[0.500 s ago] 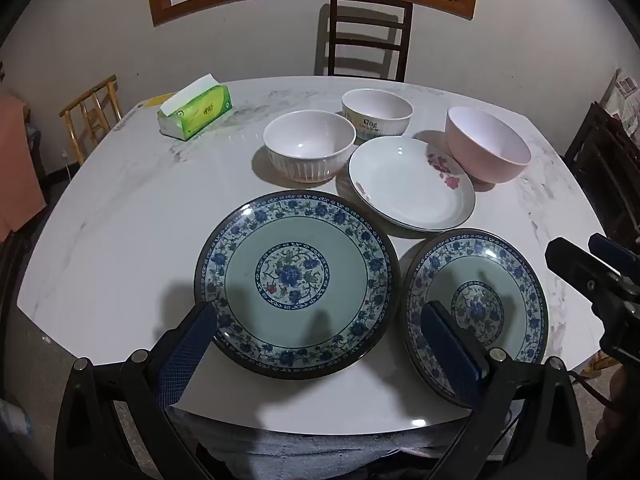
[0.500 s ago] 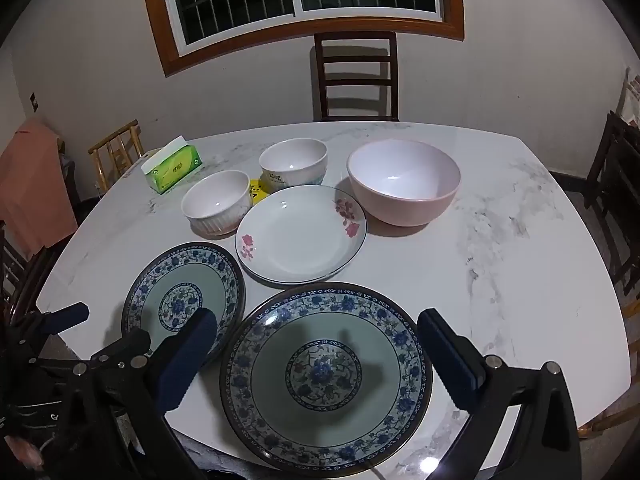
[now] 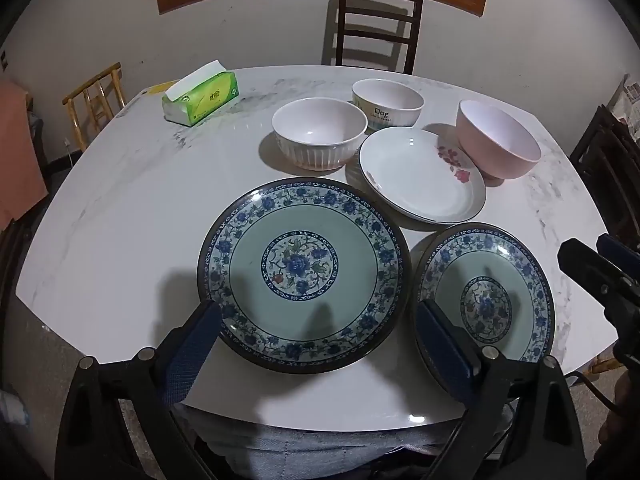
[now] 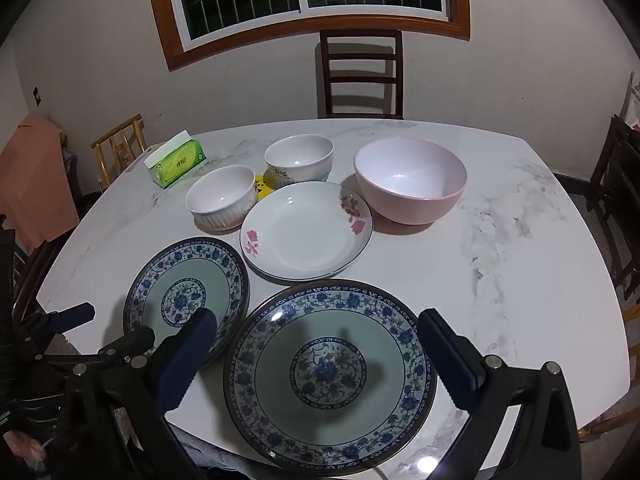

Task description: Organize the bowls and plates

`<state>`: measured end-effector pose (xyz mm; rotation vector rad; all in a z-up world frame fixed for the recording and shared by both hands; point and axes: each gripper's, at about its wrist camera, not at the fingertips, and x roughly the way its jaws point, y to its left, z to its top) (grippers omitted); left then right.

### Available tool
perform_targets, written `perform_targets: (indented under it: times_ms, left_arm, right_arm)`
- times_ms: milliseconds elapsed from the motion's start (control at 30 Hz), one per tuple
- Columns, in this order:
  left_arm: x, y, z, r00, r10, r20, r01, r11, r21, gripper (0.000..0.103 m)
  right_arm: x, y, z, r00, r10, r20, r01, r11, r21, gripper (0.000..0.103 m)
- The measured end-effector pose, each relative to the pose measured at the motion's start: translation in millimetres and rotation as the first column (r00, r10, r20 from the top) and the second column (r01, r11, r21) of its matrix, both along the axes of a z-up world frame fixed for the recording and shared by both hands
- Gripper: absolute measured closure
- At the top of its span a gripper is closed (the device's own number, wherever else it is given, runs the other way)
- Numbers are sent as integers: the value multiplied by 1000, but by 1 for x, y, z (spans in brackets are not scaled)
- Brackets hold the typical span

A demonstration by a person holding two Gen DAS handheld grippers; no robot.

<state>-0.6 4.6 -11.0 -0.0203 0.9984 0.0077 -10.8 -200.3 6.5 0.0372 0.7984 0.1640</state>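
Note:
Two blue-patterned plates lie at the table's near edge. In the left wrist view one (image 3: 300, 272) is centre and the other (image 3: 486, 298) lies to its right. In the right wrist view one (image 4: 328, 372) is centre and the other (image 4: 186, 290) lies to its left. Behind them are a white flowered plate (image 3: 420, 176) (image 4: 306, 232), a ribbed white bowl (image 3: 318, 132) (image 4: 222, 196), a printed white bowl (image 3: 387, 102) (image 4: 298, 158) and a pink bowl (image 3: 498, 144) (image 4: 410, 180). My left gripper (image 3: 318, 330) and right gripper (image 4: 316, 342) are open and empty, hovering above the near plates.
A green tissue box (image 3: 200, 98) (image 4: 176, 162) sits at the far left of the marble table (image 3: 120, 200). A dark chair (image 4: 360, 74) stands behind the table, a wooden chair (image 4: 118, 146) at left, dark chairs (image 4: 616, 184) at right. A small yellow item (image 4: 262, 188) lies between the bowls.
Both views have shifted slightly; the dishes have not moved and both grippers stay open.

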Motion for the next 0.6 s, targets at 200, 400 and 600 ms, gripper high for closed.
perform_targets:
  times_ms: [200, 400, 600]
  left_arm:
    - [-1, 1, -4, 1000, -5, -1, 5, 1000, -2, 8]
    - [-1, 1, -4, 1000, -5, -7, 5, 1000, -2, 8]
    - [-1, 2, -5, 1000, -5, -11, 5, 1000, 0, 8]
  right_arm:
    - [5, 4, -6, 1000, 3, -14, -3, 1000, -3, 1]
    - [6, 5, -9, 1000, 10, -22, -10, 1000, 5, 1]
    - [6, 9, -11, 999, 15, -31, -15, 1000, 3, 1]
